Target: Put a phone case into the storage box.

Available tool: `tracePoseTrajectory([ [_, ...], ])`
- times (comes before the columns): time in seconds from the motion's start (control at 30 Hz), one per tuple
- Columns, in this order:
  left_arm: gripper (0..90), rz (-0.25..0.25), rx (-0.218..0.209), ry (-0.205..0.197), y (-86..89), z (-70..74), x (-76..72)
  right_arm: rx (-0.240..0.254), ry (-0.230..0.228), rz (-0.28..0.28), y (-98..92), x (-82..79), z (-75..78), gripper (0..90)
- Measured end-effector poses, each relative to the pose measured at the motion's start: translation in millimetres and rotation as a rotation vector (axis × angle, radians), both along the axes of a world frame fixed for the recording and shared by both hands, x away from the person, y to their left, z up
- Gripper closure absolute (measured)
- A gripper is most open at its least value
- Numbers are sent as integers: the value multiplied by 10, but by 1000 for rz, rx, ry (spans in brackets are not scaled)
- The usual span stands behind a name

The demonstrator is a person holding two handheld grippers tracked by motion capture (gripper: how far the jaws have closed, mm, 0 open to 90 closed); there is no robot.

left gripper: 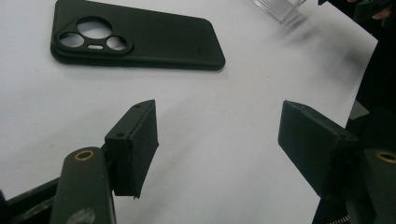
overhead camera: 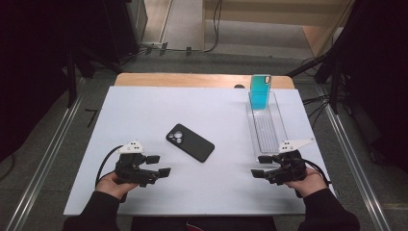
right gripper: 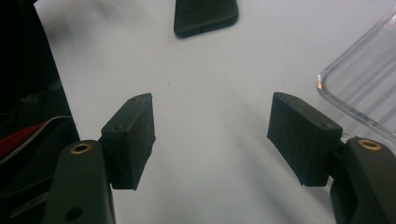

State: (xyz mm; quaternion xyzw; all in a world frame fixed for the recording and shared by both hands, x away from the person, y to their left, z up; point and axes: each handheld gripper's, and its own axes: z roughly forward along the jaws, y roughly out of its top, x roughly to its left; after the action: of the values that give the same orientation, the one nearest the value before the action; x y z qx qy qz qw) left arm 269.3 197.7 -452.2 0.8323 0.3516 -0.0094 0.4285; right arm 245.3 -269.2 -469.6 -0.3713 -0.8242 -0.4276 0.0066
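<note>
A: White board covers the surface [overhead camera: 144,110], with bare wood showing along its 12 o'clock edge. At about 2 o'clock lies a long clear plastic tray [overhead camera: 267,126], ribbed inside, and a teal phone case [overhead camera: 260,91] stands upright at its far end.

B: And the black phone case [overhead camera: 190,142]?

A: Near the middle, flat, camera cutouts up, well apart from the tray. In the left gripper view it lies ahead at 11 o'clock [left gripper: 135,39]; in the right gripper view its end shows at 12 o'clock [right gripper: 205,16].

B: The tools?

A: Left tool [overhead camera: 161,166] sits at 7 o'clock, jaws apart, nothing between them. Right tool [overhead camera: 260,166] at 5 o'clock, just beside the tray's near end, jaws likewise apart and empty.

B: What could go wrong?

A: I'd guess the black case is meant for the tray. It lies thin and flat, so a pad coming in level may push it across the smooth board instead of gripping it. The right tool is close to the tray's rim [right gripper: 355,88]; a careless swing could knock the light tray and topple the teal case. And a soft case pinched by one edge could bend and slip out.
</note>
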Motion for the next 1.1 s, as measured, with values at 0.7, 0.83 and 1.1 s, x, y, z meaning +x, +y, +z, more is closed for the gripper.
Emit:
tracePoseTrajectory([
  [0.7,213,28,19,26,25,-57,27,34,-20,-31,253,227,266,233],
  [0.83,216,-8,22,34,74,-60,36,33,-25,-43,363,348,310,231],
  [1.1,217,-50,-7,87,82,-20,42,12,-39,-39,572,549,374,222],
])
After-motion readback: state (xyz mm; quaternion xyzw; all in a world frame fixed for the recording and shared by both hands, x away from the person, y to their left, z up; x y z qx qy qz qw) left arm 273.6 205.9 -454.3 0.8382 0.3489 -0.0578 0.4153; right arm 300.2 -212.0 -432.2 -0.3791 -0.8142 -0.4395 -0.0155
